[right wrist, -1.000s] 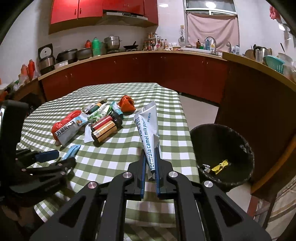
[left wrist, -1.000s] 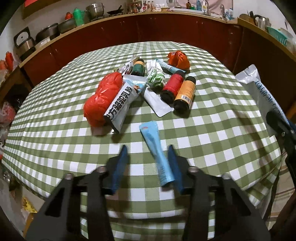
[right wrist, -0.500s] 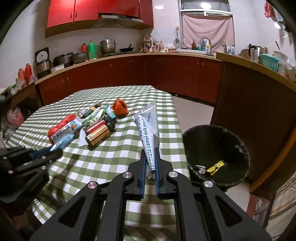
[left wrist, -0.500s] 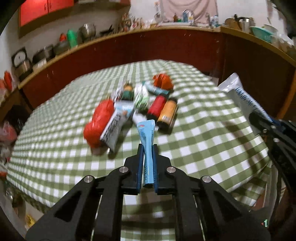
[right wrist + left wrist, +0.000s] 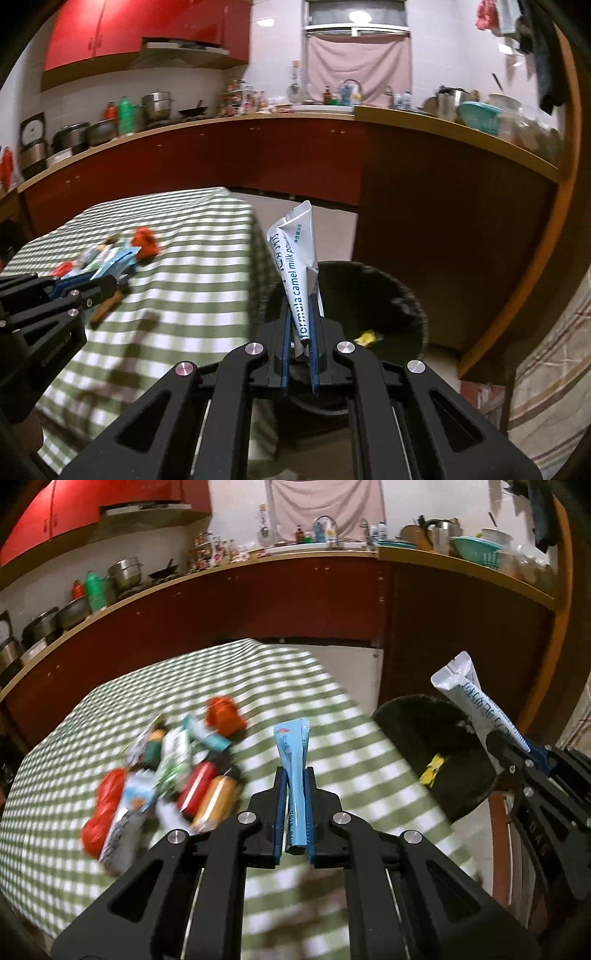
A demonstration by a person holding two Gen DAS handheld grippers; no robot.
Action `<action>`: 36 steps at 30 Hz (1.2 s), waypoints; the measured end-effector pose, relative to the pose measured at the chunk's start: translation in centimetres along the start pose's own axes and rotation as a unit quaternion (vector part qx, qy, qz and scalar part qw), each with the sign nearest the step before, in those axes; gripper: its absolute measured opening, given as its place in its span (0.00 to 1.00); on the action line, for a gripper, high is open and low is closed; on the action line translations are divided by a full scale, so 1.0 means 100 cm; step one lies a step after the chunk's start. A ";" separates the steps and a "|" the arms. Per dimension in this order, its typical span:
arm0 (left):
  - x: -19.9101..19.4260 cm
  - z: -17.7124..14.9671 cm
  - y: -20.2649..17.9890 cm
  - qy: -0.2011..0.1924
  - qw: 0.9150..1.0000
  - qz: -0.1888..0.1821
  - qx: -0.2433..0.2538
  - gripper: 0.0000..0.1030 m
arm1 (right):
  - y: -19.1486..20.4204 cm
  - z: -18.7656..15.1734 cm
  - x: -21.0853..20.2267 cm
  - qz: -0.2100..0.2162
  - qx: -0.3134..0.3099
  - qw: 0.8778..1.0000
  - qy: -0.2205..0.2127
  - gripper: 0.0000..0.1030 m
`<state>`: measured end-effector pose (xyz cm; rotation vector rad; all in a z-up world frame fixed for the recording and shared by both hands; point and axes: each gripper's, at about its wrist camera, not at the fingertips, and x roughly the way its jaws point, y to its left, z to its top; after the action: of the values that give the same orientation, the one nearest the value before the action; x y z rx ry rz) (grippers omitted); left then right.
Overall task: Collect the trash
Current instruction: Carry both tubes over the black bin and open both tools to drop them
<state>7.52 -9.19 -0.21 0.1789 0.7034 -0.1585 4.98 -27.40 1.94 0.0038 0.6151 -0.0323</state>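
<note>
Right wrist view, right claw (image 5: 300,334) pinching white packet (image 5: 295,254) above black bin (image 5: 391,299), left claw (image 5: 294,805) pinching blue sachet (image 5: 293,760)

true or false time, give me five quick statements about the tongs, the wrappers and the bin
1. The left tongs are shut on a light blue sachet. True.
2. The right tongs are empty. False: they are shut on a white milk powder packet.
3. The black bin stands on the floor beside the table. True.
4. The bin holds nothing. False: a yellow scrap lies inside it.
5. All the trash is off the checked tablecloth. False: a pile of bottles and wrappers lies on it.
</note>
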 end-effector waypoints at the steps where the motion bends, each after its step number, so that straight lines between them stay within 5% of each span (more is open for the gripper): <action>1: 0.004 0.003 -0.004 -0.001 1.000 -0.001 0.004 0.09 | -0.004 0.000 0.002 -0.005 0.003 1.000 0.000 0.08; 14: 0.059 0.029 -0.061 0.019 0.999 -0.016 0.042 0.09 | -0.038 0.004 0.033 -0.047 0.023 0.999 0.013 0.08; 36: 0.104 0.053 -0.110 0.057 0.996 -0.012 0.072 0.11 | -0.077 0.006 0.078 -0.054 0.049 0.997 0.034 0.09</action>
<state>16.39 -21.93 -4.26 0.3195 0.8093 -0.2242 11.40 -35.33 -2.01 0.0667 0.6805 -0.1669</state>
